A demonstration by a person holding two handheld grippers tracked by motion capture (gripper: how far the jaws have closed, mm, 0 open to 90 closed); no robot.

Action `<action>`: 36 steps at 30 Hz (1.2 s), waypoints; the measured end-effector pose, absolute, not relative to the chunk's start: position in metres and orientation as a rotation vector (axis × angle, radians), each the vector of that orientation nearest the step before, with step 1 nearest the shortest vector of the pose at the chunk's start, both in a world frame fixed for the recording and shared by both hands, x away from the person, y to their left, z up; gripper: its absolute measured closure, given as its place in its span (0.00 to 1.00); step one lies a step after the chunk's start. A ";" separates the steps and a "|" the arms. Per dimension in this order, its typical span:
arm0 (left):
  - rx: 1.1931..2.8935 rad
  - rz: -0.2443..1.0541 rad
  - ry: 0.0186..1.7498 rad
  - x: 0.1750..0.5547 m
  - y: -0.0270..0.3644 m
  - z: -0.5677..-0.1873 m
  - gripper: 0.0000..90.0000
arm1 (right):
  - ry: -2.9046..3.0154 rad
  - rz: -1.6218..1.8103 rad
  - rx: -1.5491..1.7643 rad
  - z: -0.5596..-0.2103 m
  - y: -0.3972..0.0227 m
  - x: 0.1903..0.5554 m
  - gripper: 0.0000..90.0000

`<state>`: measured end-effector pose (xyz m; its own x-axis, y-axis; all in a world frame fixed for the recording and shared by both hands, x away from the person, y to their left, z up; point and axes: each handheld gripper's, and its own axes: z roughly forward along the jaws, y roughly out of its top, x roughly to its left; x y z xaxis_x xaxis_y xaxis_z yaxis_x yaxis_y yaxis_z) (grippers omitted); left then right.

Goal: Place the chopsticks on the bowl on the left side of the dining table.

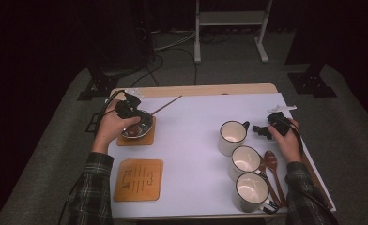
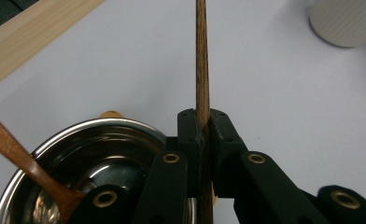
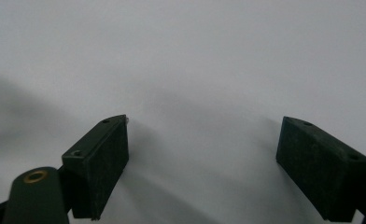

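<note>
From above, the left hand-held gripper (image 1: 128,108) holds a thin wooden stick (image 1: 165,106) over the metal bowl (image 1: 142,125) on the table (image 1: 196,140). Its own view shows the jaws clamped on the stick (image 2: 201,70). The right hand-held gripper (image 3: 202,163) has its jaws wide apart.

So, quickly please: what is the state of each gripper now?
Left gripper: closed on the wooden stick, over the steel bowl.
Right gripper: open, holding nothing.

Left gripper (image 2: 203,135) fingers clamped tight, right gripper (image 3: 202,163) fingers wide apart
</note>
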<state>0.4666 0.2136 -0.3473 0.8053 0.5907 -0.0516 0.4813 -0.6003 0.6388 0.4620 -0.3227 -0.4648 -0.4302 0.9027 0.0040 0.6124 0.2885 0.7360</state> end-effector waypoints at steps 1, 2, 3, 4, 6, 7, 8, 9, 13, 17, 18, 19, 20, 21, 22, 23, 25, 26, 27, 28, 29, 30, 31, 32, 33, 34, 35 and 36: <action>2.324 0.220 0.796 0.467 0.215 -0.348 0.94 | 2.148 0.946 1.359 -0.465 -0.323 0.462 0.17; 2.330 0.222 0.801 0.468 0.216 -0.349 0.94 | 2.149 0.946 1.358 -0.465 -0.323 0.462 0.17; 2.331 0.224 0.802 0.469 0.217 -0.349 0.94 | 2.149 0.946 1.358 -0.465 -0.323 0.462 0.17; 2.332 0.224 0.806 0.470 0.218 -0.350 0.94 | 2.149 0.946 1.358 -0.465 -0.323 0.462 0.17; 2.338 0.223 0.805 0.471 0.219 -0.350 0.94 | 2.149 0.946 1.358 -0.465 -0.323 0.462 0.17; 2.342 0.224 0.806 0.472 0.222 -0.351 0.94 | 2.149 0.946 1.358 -0.465 -0.323 0.462 0.17; 2.341 0.227 0.814 0.473 0.223 -0.352 0.94 | 2.149 0.946 1.358 -0.465 -0.323 0.462 0.17; 2.347 0.231 0.811 0.473 0.225 -0.353 0.94 | 2.149 0.946 1.358 -0.465 -0.323 0.462 0.17; 2.343 0.238 0.828 0.476 0.230 -0.356 0.94 | 2.148 0.946 1.358 -0.465 -0.323 0.462 0.17; 2.344 0.241 0.841 0.478 0.235 -0.360 0.94 | 2.149 0.946 1.358 -0.465 -0.323 0.462 0.17; 2.344 0.241 0.841 0.478 0.235 -0.360 0.94 | 2.149 0.946 1.358 -0.465 -0.323 0.462 0.17; 2.351 0.244 0.839 0.479 0.237 -0.360 0.94 | 2.149 0.946 1.358 -0.465 -0.323 0.462 0.17; 2.350 0.244 0.844 0.480 0.239 -0.362 0.94 | 2.149 0.946 1.358 -0.465 -0.323 0.462 0.17; 2.345 0.245 0.849 0.480 0.240 -0.363 0.94 | 2.149 0.946 1.358 -0.465 -0.323 0.462 0.17; 2.343 0.244 0.852 0.480 0.241 -0.363 0.94 | 2.149 0.946 1.358 -0.465 -0.323 0.462 0.17; 2.342 0.242 0.856 0.481 0.242 -0.363 0.94 | 2.149 0.946 1.358 -0.465 -0.323 0.462 0.17; 2.346 0.243 0.857 0.482 0.245 -0.364 0.94 | 2.149 0.946 1.358 -0.465 -0.323 0.462 0.17; 2.346 0.243 0.857 0.482 0.245 -0.364 0.94 | 2.149 0.946 1.358 -0.465 -0.323 0.462 0.17; 2.343 0.247 0.866 0.483 0.248 -0.366 0.94 | 2.149 0.946 1.359 -0.465 -0.323 0.462 0.17; 2.348 0.248 0.871 0.484 0.250 -0.367 0.94 | 2.149 0.946 1.359 -0.465 -0.323 0.462 0.17; 2.340 0.246 0.882 0.484 0.251 -0.368 0.94 | 2.149 0.946 1.359 -0.465 -0.323 0.462 0.17; 2.340 0.246 0.882 0.484 0.251 -0.368 0.94 | 2.149 0.946 1.359 -0.465 -0.323 0.462 0.17; 2.346 0.249 0.886 0.485 0.253 -0.370 0.94 | 2.149 0.947 1.359 -0.465 -0.323 0.462 0.17; 2.348 0.252 0.889 0.485 0.254 -0.370 0.94 | 2.149 0.947 1.359 -0.465 -0.323 0.462 0.17; 2.353 0.252 0.888 0.486 0.255 -0.370 0.94 | 2.149 0.947 1.359 -0.465 -0.323 0.462 0.17; 2.345 0.249 0.894 0.486 0.256 -0.371 0.94 | 2.149 0.947 1.359 -0.465 -0.323 0.462 0.17; 2.348 0.248 0.895 0.486 0.257 -0.372 0.94 | 2.149 0.947 1.359 -0.465 -0.323 0.462 0.17; 2.348 0.250 0.904 0.487 0.258 -0.373 0.94 | 2.149 0.947 1.359 -0.465 -0.323 0.462 0.17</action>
